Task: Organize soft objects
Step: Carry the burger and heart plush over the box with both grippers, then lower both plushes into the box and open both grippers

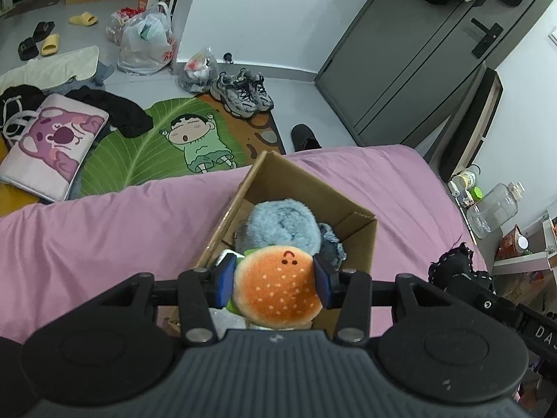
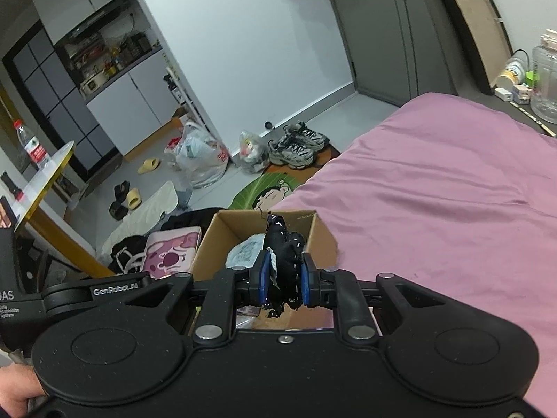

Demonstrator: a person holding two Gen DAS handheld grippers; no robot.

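My left gripper (image 1: 275,284) is shut on a burger plush toy (image 1: 276,289) with an orange bun and a small face, held above the near end of an open cardboard box (image 1: 362,244). Inside the box lie a fluffy blue-grey plush (image 1: 282,223) and a darker blue piece (image 1: 332,244). My right gripper (image 2: 283,277) is shut on a black soft toy with white stitching (image 2: 283,261), above the same cardboard box (image 2: 222,230). That black toy (image 1: 452,264) also shows at the right of the left wrist view.
The box stands on a bed with a pink sheet (image 1: 104,230) near its foot edge. On the floor lie a green cartoon rug (image 1: 156,139), a pink cushion (image 1: 52,146), sneakers (image 1: 243,92), plastic bags (image 1: 146,41) and slippers. A shelf with bottles (image 1: 494,209) stands to the right.
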